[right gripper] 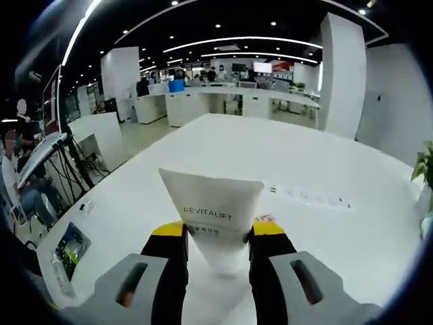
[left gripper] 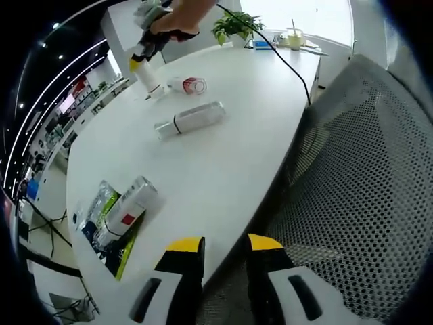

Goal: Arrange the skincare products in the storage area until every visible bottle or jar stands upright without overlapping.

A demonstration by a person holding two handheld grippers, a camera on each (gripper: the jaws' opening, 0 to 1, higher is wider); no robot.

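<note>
Skincare products lie spread over the white worktop (left gripper: 223,169); the one legible label is "REVITALIFT", printed on the white tube (right gripper: 215,220) that the right claw (right gripper: 218,247) clamps between its yellow-tipped jaws, wide crimped end pointing away from the camera; smaller print beneath that word is too fine to read. In the left gripper view that same claw (left gripper: 150,80), held by a person's hand (left gripper: 177,22), stands the tube (left gripper: 147,76) upright at the far end of the worktop; just beside it lies one small jar (left gripper: 191,84) with red markings on its side; nearer lies one clear bottle (left gripper: 190,119) on its side; nearest, one silver tube (left gripper: 126,210) with a red patch rests on a green packet (left gripper: 101,215). The left claw (left gripper: 225,245) is open, gripping nothing, at the worktop's near edge beside a mesh chair (left gripper: 365,196). One potted plant (left gripper: 235,26) stands at the far end.
</note>
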